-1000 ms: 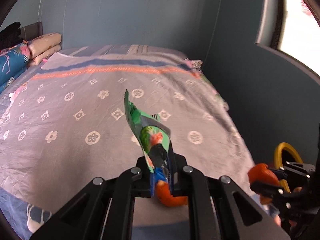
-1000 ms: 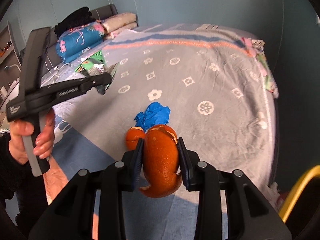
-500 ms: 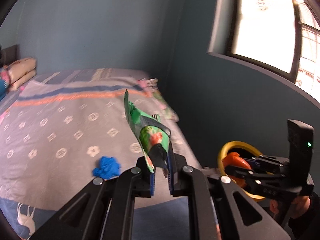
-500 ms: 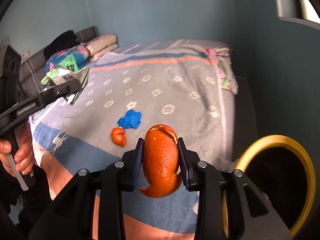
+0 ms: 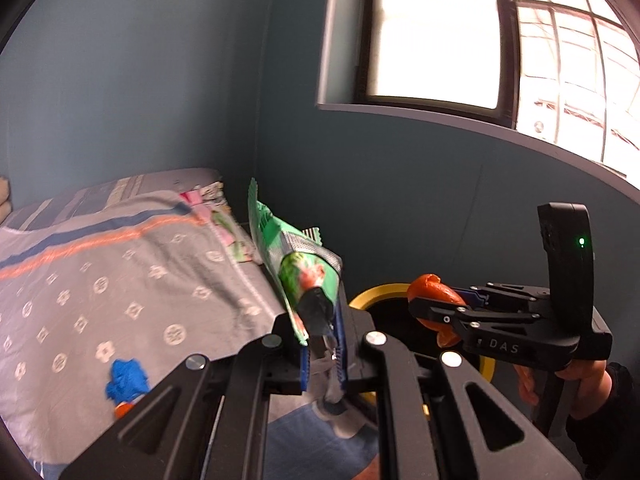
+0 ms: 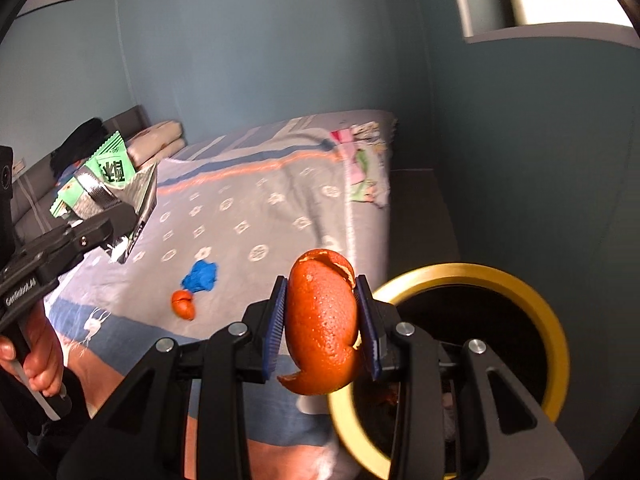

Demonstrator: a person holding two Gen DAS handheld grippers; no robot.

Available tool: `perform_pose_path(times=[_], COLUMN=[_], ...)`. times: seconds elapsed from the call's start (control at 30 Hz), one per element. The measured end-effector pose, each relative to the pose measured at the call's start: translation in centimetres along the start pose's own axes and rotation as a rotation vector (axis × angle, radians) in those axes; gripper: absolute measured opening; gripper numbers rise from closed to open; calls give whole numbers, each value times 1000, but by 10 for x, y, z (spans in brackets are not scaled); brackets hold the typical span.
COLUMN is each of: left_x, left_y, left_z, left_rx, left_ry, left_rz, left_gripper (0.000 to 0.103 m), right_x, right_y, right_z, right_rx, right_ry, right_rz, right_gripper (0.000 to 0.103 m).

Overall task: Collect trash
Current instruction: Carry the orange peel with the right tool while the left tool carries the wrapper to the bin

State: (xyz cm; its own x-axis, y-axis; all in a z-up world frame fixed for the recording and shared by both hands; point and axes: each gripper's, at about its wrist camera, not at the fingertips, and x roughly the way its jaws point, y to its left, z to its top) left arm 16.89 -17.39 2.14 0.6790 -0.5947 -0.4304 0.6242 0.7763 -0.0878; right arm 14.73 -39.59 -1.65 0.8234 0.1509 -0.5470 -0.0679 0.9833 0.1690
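My left gripper (image 5: 320,320) is shut on a green snack wrapper (image 5: 296,264), which also shows in the right wrist view (image 6: 108,176). My right gripper (image 6: 324,320) is shut on a large orange peel (image 6: 324,324), held over the near rim of a yellow-rimmed black trash bin (image 6: 556,320). In the left wrist view the peel (image 5: 432,292) hangs above the bin (image 5: 372,296). A blue crumpled scrap (image 6: 200,276) and a small orange peel piece (image 6: 184,304) lie on the bed (image 6: 260,208).
The bed has a grey patterned cover and stands against a blue wall. The bin stands on the floor at the bed's foot corner. A window (image 5: 440,32) is above. Pillows and clothes (image 6: 156,140) lie at the bed's far end.
Both grippers have swung right, away from the bed toward the bin. The right gripper with the peel is now over the bin's rim. Both grips are unchanged.
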Motion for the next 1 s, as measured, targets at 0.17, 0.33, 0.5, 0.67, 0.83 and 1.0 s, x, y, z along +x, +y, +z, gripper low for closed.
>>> perform_pose_path(times=[0.17, 0.33, 0.5, 0.67, 0.83, 1.0], left_x=[27, 52, 79, 109, 138, 161], left_y=[-26, -46, -60, -63, -61, -57], left_z=[2, -1, -6, -17, -28, -36], left_rx=[17, 26, 12, -32, -90, -122], left_ry=[24, 43, 76, 124, 185, 228], left_rz=[-49, -91, -130, -157, -182, -184], left_gripper=[9, 9, 10, 10, 11, 16], right_x=[-10, -16, -18, -14, -6, 6], right_y=[-32, -67, -92, -109, -124, -134], right_z=[-2, -9, -16, -24, -29, -32], right_rx=[46, 101, 147, 190, 227, 250], right_ry=[-8, -6, 0, 17, 37, 56], right_rz=[-45, -89, -116, -135, -142, -164], right_gripper=[33, 33, 33, 33, 33, 35])
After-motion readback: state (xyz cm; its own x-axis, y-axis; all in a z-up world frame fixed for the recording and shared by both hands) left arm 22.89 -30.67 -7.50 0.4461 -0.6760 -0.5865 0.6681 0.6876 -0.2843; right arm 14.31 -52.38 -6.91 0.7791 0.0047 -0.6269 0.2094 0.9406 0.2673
